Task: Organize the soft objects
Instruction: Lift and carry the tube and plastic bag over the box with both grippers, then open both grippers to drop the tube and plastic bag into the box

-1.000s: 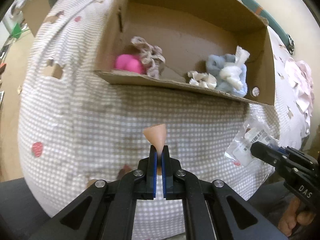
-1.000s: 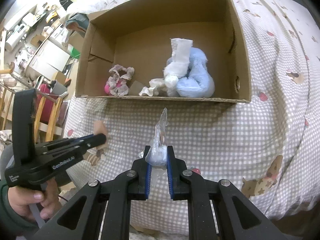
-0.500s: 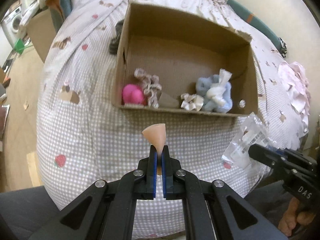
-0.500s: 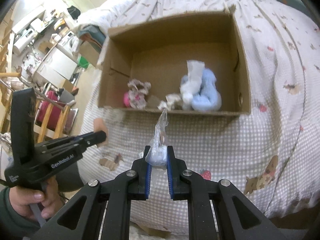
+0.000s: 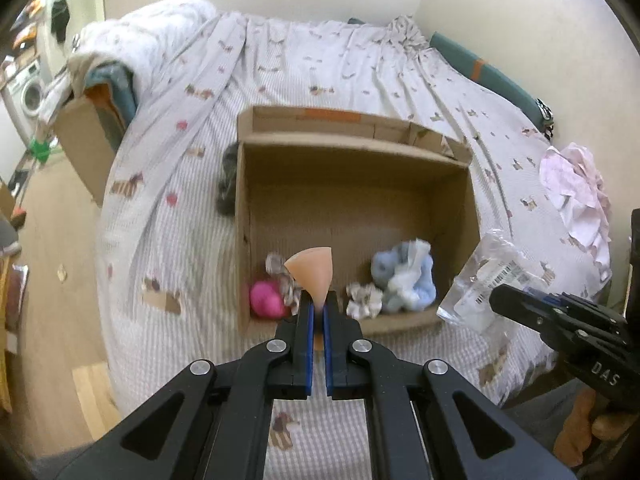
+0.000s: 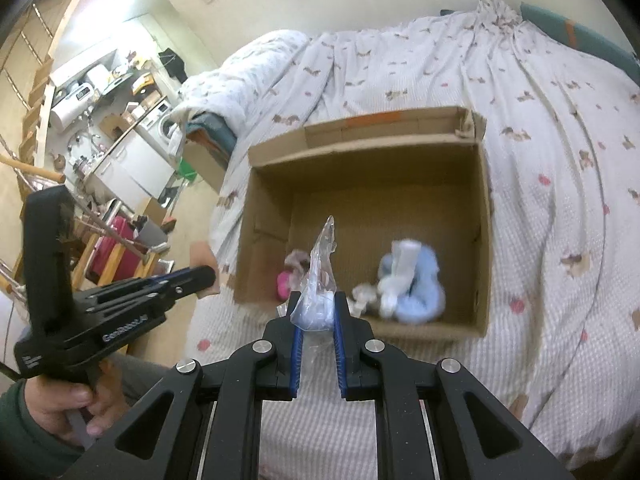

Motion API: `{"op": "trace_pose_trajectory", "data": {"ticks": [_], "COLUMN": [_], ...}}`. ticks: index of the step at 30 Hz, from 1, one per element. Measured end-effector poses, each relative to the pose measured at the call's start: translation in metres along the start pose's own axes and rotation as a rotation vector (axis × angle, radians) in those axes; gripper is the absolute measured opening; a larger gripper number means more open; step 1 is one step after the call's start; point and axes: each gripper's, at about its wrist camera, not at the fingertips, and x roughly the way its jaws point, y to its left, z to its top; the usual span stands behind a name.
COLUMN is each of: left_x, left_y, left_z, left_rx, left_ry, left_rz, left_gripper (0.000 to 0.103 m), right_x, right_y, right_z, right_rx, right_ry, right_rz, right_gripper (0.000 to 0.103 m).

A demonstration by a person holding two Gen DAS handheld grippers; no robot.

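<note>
An open cardboard box (image 5: 360,152) (image 6: 486,216) sits on the bed. Inside lie a pink ball (image 5: 266,300), a patterned scrunchie (image 5: 276,266), a small cream fabric piece (image 5: 362,300) and a blue-and-white soft bundle (image 5: 404,276) (image 6: 416,280). My left gripper (image 5: 318,304) is shut on a peach wedge-shaped sponge (image 5: 312,272), held high in front of the box's near wall. My right gripper (image 6: 316,300) is shut on a clear plastic packet (image 6: 318,276), also seen in the left wrist view (image 5: 480,280), above the box's near edge.
The bed has a checked cover with animal prints (image 5: 320,68). A crumpled pink cloth (image 5: 576,192) lies right of the box. A dark item (image 5: 228,184) lies by the box's left wall. Another cardboard box (image 5: 88,136) stands beside the bed on the left. Kitchen clutter (image 6: 100,120) is far left.
Both grippers have risen and pulled back from the box, each keeping its hold. The whole box and much of the bed now show from above.
</note>
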Motion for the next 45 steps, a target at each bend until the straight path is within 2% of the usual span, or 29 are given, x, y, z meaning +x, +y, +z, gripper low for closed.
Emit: {"op": "trace_pose_trajectory", "data": {"ticks": [5,10,14,17,28,35,45], "left_x": [0.012,0.032,0.05,0.063,0.088,0.098,0.105], "left_y": [0.0,0.003,0.006,0.01,0.024,0.01,0.006], "left_z": [0.017,0.025,0.022,0.016,0.01,0.007,0.003], "left_rx": [0.001,-0.001,-0.005,-0.005,-0.075,-0.006,0.011], "left_ry": [-0.001,0.014,0.004,-0.002,0.037,0.028,0.035], "left_rz": [-0.025,-0.016,-0.021,0.0,0.001,0.041,0.043], "left_gripper": [0.004,0.004,0.004,0.004,0.004,0.005,0.006], "right_x": [0.011,0.022,0.033,0.05,0.084,0.099,0.111], "right_y": [-0.009,-0.019,-0.039,-0.051,-0.045,-0.047,-0.048], "right_z": [0.016,0.028,0.018,0.015,0.011,0.013,0.012], "right_rx": [0.016,0.006,0.047,0.101,0.043,0.046,0.05], "right_ry": [-0.011,-0.034,-0.078,-0.05,0.038,0.085,0.132], "right_rz": [0.004,0.01,0.046,0.028,-0.014,-0.018,-0.035], "right_gripper": [0.015,0.015,0.015,0.015,0.015,0.016,0.016]}}
